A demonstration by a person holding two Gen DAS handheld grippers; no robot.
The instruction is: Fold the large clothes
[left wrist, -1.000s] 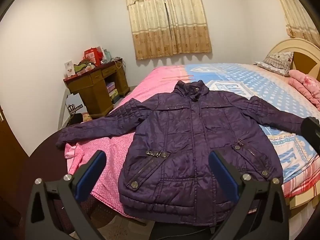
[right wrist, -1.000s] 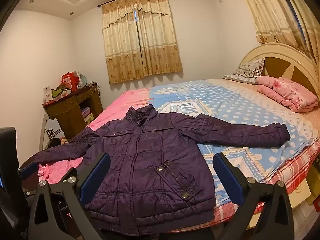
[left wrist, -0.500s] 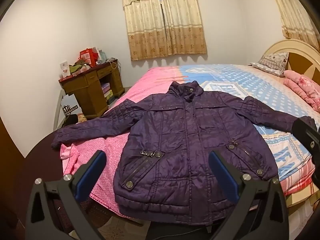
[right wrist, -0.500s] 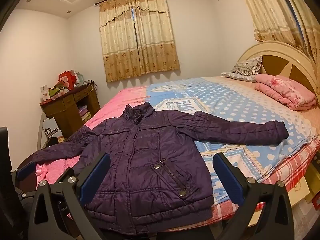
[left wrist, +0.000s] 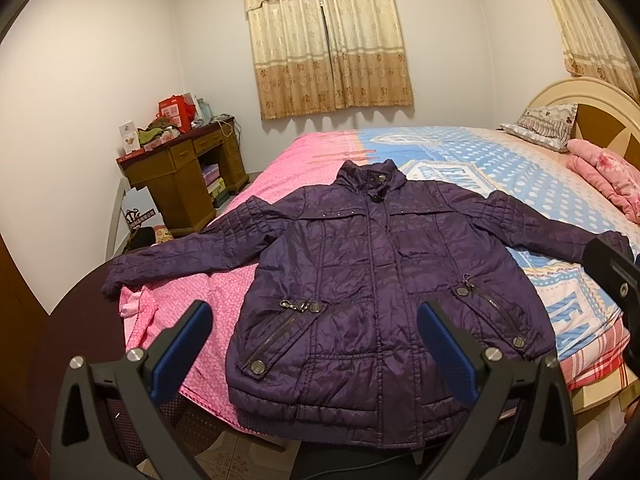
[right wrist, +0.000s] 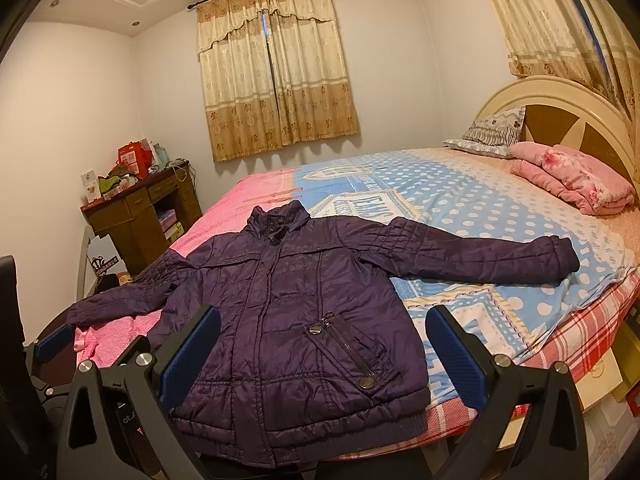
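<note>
At the far left, a dark wooden desk (left wrist: 182, 184) stands against the white wall, its top crowded with red boxes and small items too blurred to name; its lower part is hidden behind a white printed bag on the floor. The left gripper (left wrist: 312, 348) hangs over the bed's near edge with its blue-padded fingers (left wrist: 182, 350) spread wide, nothing between them (the base of its frame is cut off by the bottom of the view).

The quilted dark purple padded jacket (left wrist: 372, 280) lies front-up and zipped, spread flat across the near part of the bed (left wrist: 460, 152), collar pointing toward the curtained window (left wrist: 328, 36). Its hem hangs slightly over the bed's near edge, above the tiled floor. Its sleeve on the viewer's left reaches out over the pink side of the patterned bedsheet, the cuff at the bed's left edge.

The right gripper (right wrist: 322, 354) is likewise wide open and holds nothing, poised before the jacket's hem. The other sleeve (right wrist: 480, 254) stretches over the blue dotted part of the sheet; in the left wrist view its cuff is partly covered by the right gripper's black body. Farther right, a folded pink blanket (right wrist: 572, 180) and a patterned pillow (right wrist: 492, 130) rest near the cream arched headboard (right wrist: 560, 100), whose right end is cut off by the lens rim.
</note>
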